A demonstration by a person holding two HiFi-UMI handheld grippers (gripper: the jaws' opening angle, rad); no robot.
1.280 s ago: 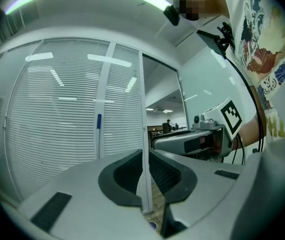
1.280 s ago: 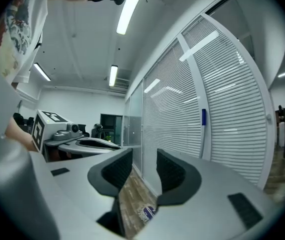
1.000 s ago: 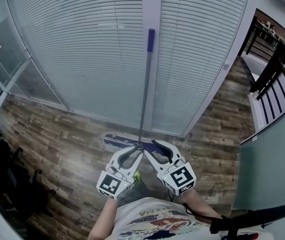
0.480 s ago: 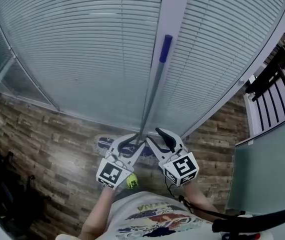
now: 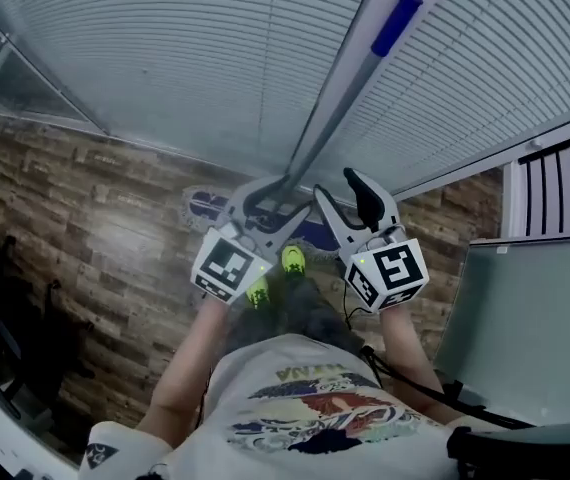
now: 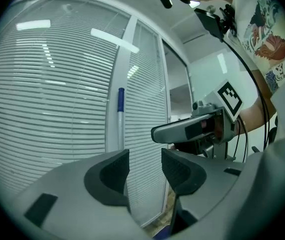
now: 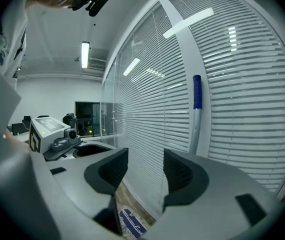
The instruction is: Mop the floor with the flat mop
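The flat mop stands by itself. Its grey pole [image 5: 335,118] with a blue grip [image 5: 397,23] leans on the white post of the glass wall, and its blue head [image 5: 208,206] lies on the wood floor. My left gripper [image 5: 281,190] is just below the pole, jaws opening, with nothing between the pads. In the left gripper view the pole [image 6: 119,121] rises behind the left finger [image 6: 107,176]. My right gripper [image 5: 345,193] is also opening and empty. In the right gripper view the pole [image 7: 196,115] stands to the right of the jaws and the mop head [image 7: 131,223] shows below.
A glass wall with white blinds [image 5: 185,58] fills the space ahead. Yellow-green shoes [image 5: 292,259] stand on the wood-pattern floor [image 5: 105,238]. A frosted glass panel [image 5: 525,308] and a black railing [image 5: 555,173] are at the right, dark gear [image 5: 5,328] at the left.
Both grippers were closed on the pole low down. They have moved toward the glass wall and opened off it, and the pole now leans against the white post.
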